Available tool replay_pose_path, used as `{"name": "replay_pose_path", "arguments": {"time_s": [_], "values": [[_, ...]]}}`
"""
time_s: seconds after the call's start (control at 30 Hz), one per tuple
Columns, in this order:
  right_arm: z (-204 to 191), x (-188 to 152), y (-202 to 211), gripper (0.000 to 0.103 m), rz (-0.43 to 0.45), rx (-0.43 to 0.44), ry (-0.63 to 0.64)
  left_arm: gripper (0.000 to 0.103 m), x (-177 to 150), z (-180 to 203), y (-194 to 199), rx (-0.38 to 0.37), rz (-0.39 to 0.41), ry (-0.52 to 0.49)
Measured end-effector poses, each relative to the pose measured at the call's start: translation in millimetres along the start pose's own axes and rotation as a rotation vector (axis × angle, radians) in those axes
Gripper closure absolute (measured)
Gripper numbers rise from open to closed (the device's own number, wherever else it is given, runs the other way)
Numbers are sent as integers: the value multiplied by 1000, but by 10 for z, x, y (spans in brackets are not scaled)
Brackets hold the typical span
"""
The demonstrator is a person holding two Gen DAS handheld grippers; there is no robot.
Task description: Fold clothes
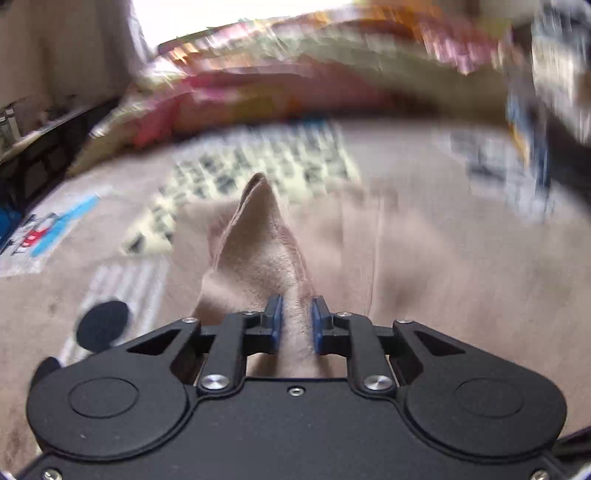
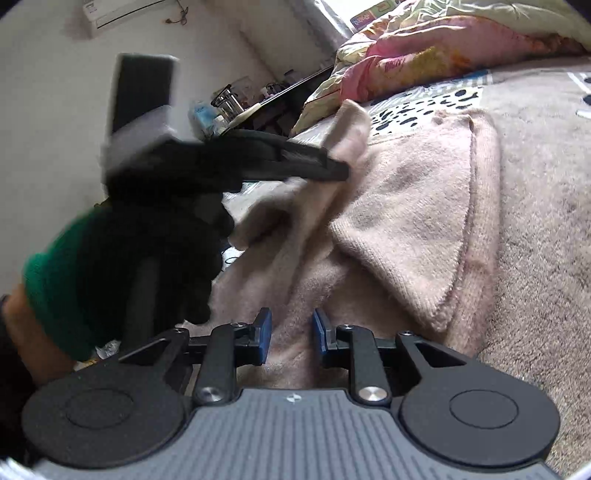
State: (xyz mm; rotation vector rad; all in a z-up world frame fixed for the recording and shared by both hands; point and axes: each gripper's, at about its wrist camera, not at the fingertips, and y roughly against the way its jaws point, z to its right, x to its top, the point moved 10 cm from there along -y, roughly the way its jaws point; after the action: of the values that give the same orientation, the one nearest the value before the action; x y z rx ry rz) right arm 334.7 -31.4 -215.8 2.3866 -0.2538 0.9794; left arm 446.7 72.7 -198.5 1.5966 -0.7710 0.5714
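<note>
On the bed [image 2: 535, 206], fuzzy pale-pink sweater [image 2: 406, 206] rumpled, both jaws pinching its folds

Daylight is admitted through a window [image 1: 221, 14] far beyond the fingers, where it is blown out to white glare. In the left wrist view everything beyond the fingers is smeared by motion blur, the quilt [image 1: 295, 74] most of all. In the right wrist view the gloved hand [image 2: 147, 258] is blurred; elsewhere detail is sharp. Edges are bent and darkened by fisheye distortion.
</note>
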Motion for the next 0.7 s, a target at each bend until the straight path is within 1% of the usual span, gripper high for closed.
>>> {"name": "replay_pose_path", "arguments": {"time_s": [0.07, 0.1, 0.13, 0.2, 0.3, 0.33, 0.4, 0.5, 0.57, 0.7], "values": [[-18, -20, 3, 74, 0, 3, 1, 81, 59, 25, 5, 8, 15, 7], [-27, -24, 4, 73, 0, 4, 2, 67, 98, 50, 47, -10, 30, 14], [-34, -26, 4, 71, 0, 5, 2, 61, 130, 72, 102, -38, 52, 19], [-36, -20, 6, 69, 0, 13, -5, 61, 160, 45, 222, -63, 80, 33], [-15, -2, 13, 69, 2, 17, -19, 61, 107, -155, 569, -111, 142, 150], [0, 13, 14, 68, 4, 17, -19, 61, 51, -233, 676, -108, 154, 175], [15, 40, 30, 68, 16, 11, -19, 61, -111, -371, 883, -66, 163, 182], [63, 71, 55, 68, 44, -3, -32, 64, -399, -543, 1095, -3, 149, 184], [90, 77, 75, 68, 60, -10, -41, 67, -553, -580, 1195, 4, 139, 191], [150, 113, 66, 69, 79, -32, -37, 71, -713, -474, 1320, -40, 137, 179]]}}
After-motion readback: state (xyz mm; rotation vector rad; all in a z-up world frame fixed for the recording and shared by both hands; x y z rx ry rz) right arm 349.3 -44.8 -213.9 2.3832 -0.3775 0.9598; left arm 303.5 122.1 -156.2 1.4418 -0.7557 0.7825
